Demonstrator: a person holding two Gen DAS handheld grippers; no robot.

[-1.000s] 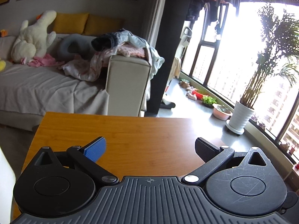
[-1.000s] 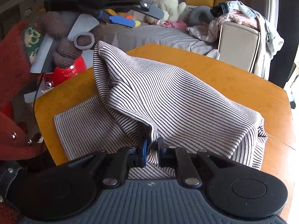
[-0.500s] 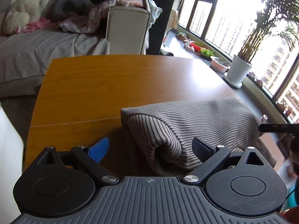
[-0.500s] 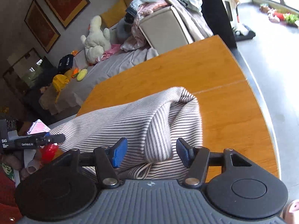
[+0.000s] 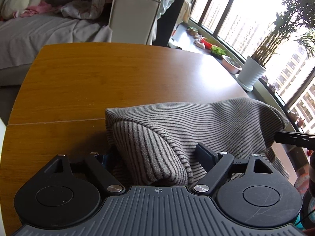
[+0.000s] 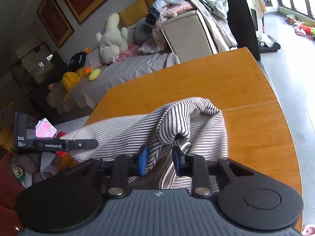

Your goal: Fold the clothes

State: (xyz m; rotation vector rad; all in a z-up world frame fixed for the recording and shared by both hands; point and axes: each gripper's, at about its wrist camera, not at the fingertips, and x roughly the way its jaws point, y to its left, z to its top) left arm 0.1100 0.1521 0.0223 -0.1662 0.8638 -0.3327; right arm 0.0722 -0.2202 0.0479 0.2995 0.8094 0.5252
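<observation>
A grey-and-black striped garment [image 5: 196, 122] lies bunched and folded over on the wooden table [image 5: 98, 74]. My left gripper [image 5: 154, 156] is open, its fingers wide apart on either side of a thick rolled fold at the garment's near left end. In the right wrist view the same garment [image 6: 122, 129] rises in a hump on the table [image 6: 196, 78]. My right gripper [image 6: 160, 161] is open but narrowed, with a hanging fold between its blue pads [image 6: 142, 161]. Whether the pads press the cloth is unclear.
A sofa [image 5: 49, 29] holds a heap of clothes [image 6: 177, 5] and a white plush toy [image 6: 112, 37] beyond the table's far edge. A potted plant [image 5: 252, 72] stands by the windows at right. A red sleeve [image 6: 7, 186] is at lower left.
Both grippers have come down onto the garment. The right one let go of the edge it held a second ago, opened wide, and has narrowed around a new fold. The left stays open.
</observation>
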